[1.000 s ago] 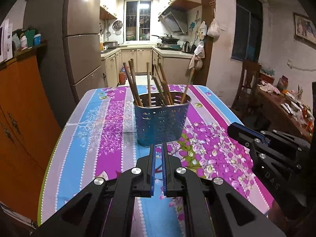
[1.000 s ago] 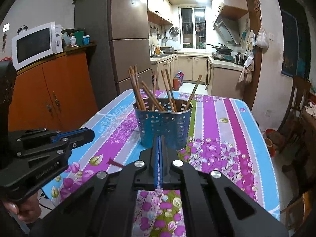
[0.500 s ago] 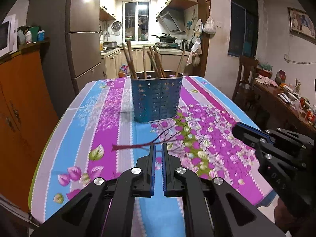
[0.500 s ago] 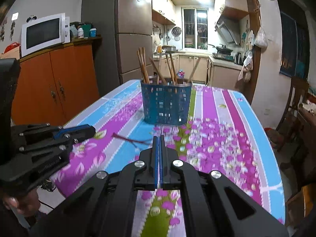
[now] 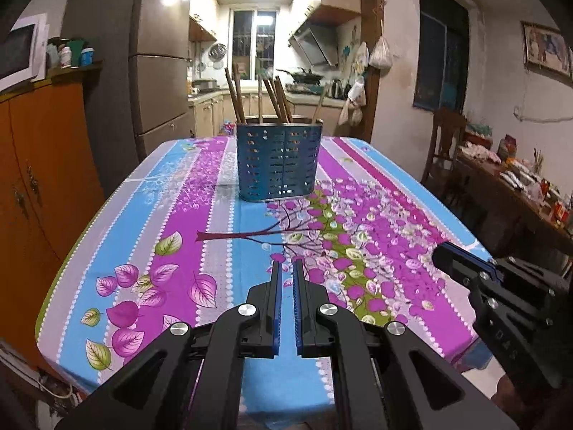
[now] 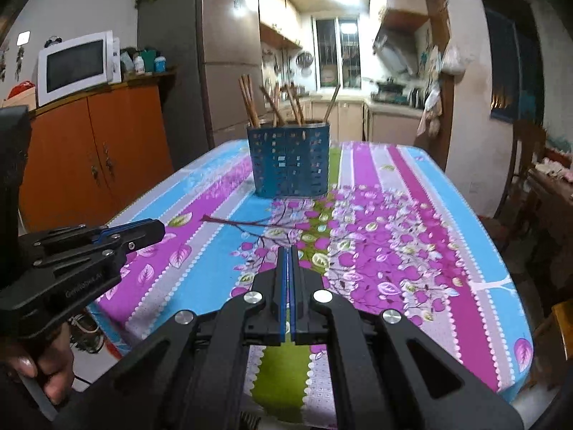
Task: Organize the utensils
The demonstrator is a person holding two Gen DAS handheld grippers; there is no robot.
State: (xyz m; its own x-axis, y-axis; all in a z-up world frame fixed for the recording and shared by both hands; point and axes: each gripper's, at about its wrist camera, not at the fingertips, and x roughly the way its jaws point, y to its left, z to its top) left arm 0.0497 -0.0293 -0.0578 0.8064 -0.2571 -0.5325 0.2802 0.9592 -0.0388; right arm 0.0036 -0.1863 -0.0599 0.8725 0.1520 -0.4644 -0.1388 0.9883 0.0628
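Room: kitchen and dining space, a fridge to the left, a lit window at the far end, an orange cabinet with a microwave on top.
Surface: table under a striped cloth of blue, purple and grey with printed leaves and a flowering branch.
Holder: blue perforated metal caddy, upright on the cloth toward the far half of the table, well apart from both claws.
Holder contents: brown chopsticks, several of them, standing on end inside.
Chopstick axis: long axes near vertical, tips up above the rim; the leftmost pair leans up-left, the middle ones fan a little, one on the right leans up-right. Which compartment each sits in cannot be told.
Left claw: clenched, only a slim gap between the blue-lined fingers, nothing between them, over the near part of the cloth, aimed at the caddy and tilted downward.
Right claw: clenched tight, pads meeting, holding nothing, also over the near cloth and aimed at the caddy.
Side by side: each claw shows in the other's view, the right one at the near right table edge, the left one at the near left edge.
Hand: wrapped round the left claw's grip at the lower left.
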